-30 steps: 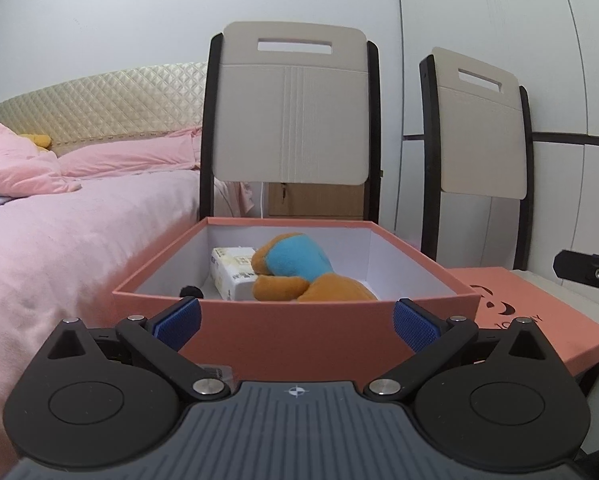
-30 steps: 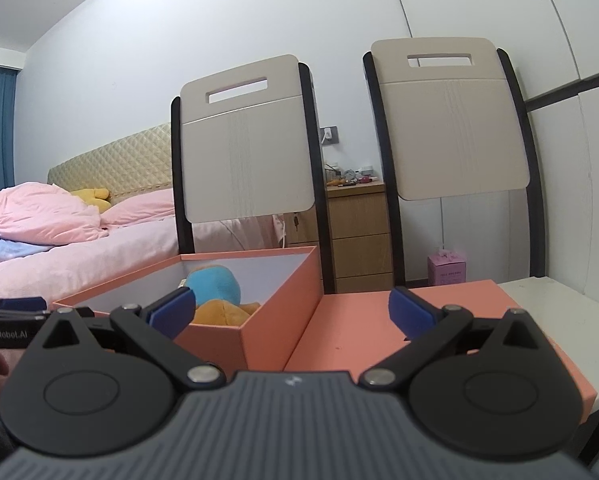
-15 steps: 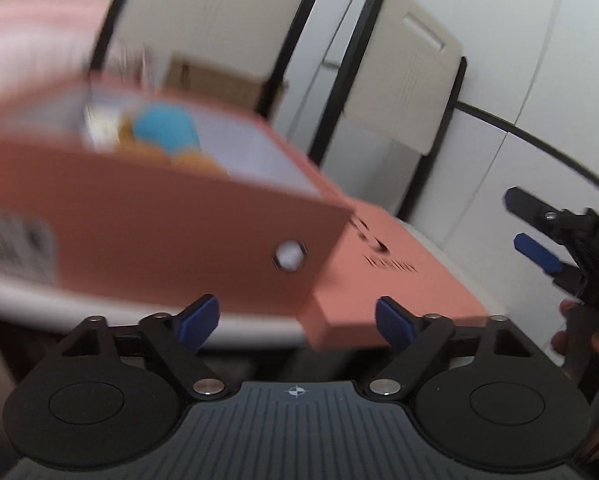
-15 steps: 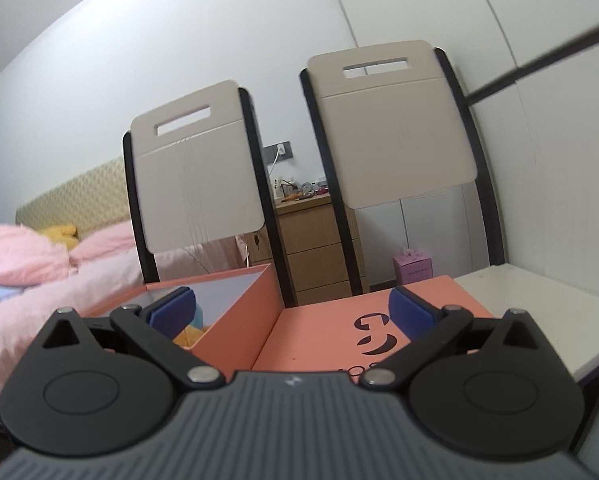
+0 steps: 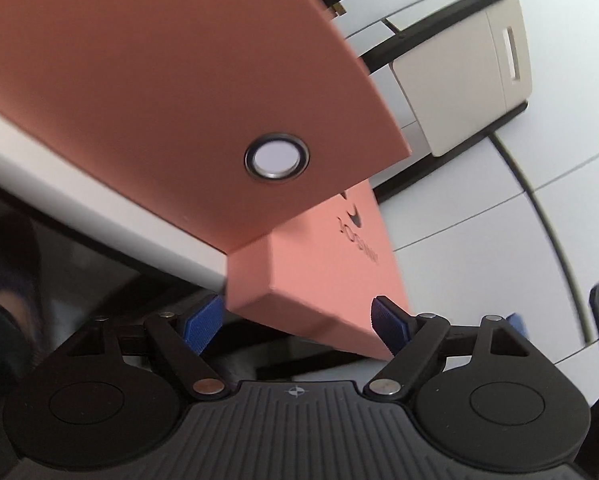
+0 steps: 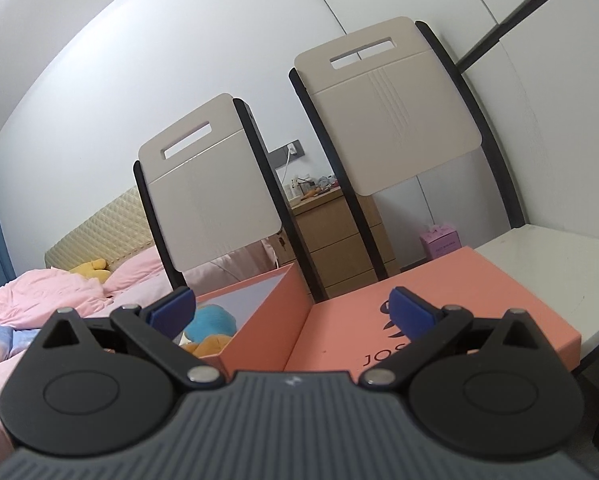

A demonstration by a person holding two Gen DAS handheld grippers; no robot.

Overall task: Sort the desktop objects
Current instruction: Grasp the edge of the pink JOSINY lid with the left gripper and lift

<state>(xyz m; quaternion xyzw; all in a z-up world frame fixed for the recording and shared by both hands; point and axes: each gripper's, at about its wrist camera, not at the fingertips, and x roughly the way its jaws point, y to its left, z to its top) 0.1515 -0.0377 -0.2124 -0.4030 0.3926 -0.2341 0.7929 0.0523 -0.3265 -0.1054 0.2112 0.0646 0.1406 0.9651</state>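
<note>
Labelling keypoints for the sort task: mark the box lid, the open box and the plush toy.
box lid (image 6: 339, 336), right wrist view, bare top face left of the logo.
open box (image 6: 267, 320), right wrist view, its outer side wall.
plush toy (image 6: 213, 322), right wrist view, its blue part inside the box.

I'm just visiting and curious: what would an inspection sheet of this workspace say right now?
Surface: white table, bare at its far right end.
Job's things: open salmon box holding a blue and orange plush toy; its lid lies flat beside it, overhanging the table's near edge.
Clutter: nothing seen on the table.
Grippers: left gripper open, the lid's near corner between its pads; whether they touch it is unclear. Right gripper open, empty, facing the box and lid.
Cables: white cord hanging from a wall socket.
Surroundings: two chair backs, pink bed, wooden drawer unit, small pink box.
</note>
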